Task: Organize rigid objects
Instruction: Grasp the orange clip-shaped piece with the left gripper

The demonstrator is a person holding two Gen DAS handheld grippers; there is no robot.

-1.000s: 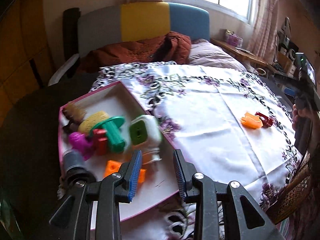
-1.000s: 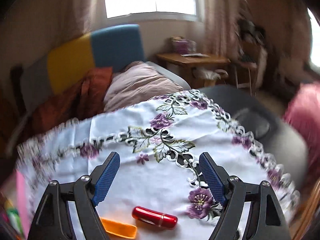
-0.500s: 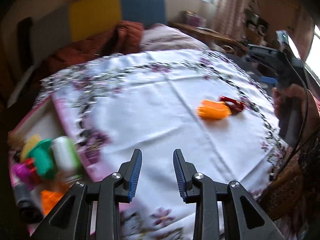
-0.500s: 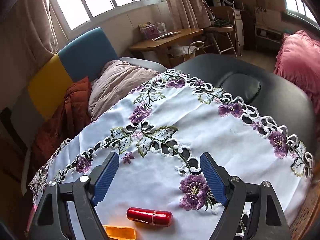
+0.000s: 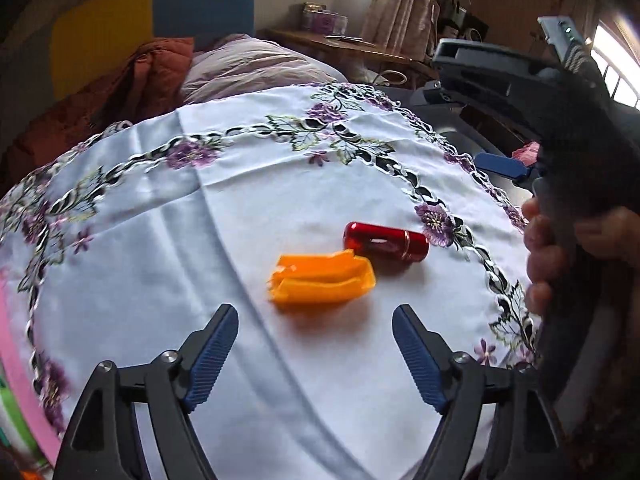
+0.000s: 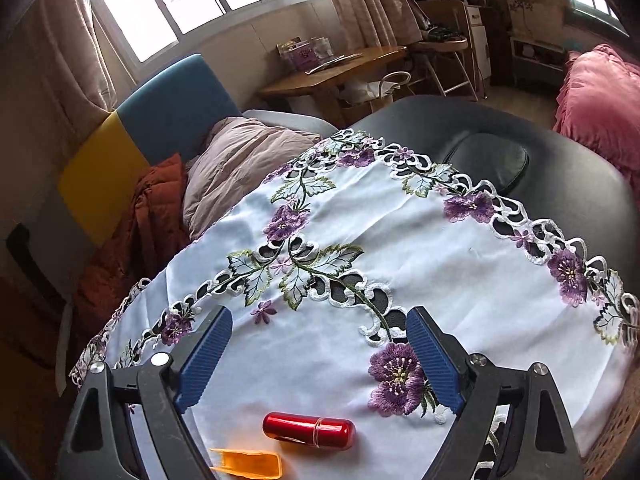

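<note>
An orange plastic piece (image 5: 322, 280) and a red metal cylinder (image 5: 386, 242) lie side by side on the white embroidered cloth (image 5: 160, 240). My left gripper (image 5: 314, 310) hovers just short of the orange piece. Its jaws are opening wide and nothing is between them. In the right wrist view the red cylinder (image 6: 309, 430) and the orange piece (image 6: 248, 462) lie low, behind the fingertips. My right gripper (image 6: 320, 312) is also opening, with only cloth between its jaws. A hand (image 5: 548, 248) holds that gripper at the right edge, where one of its blue pads (image 5: 500, 166) shows.
The pink box's rim (image 5: 16, 360) shows at the far left edge. Beyond the cloth are a bed with a blue and yellow headboard (image 6: 160, 120), a rust quilt (image 5: 132, 92), a wooden desk (image 6: 332, 72) and a black padded surface (image 6: 520, 152). A pink cushion (image 6: 600, 96) sits at the right.
My left gripper swung right, away from the pink box of toys, to the orange piece and red cylinder, and its jaws spread wide. The right view rolled slightly, then steadied.
</note>
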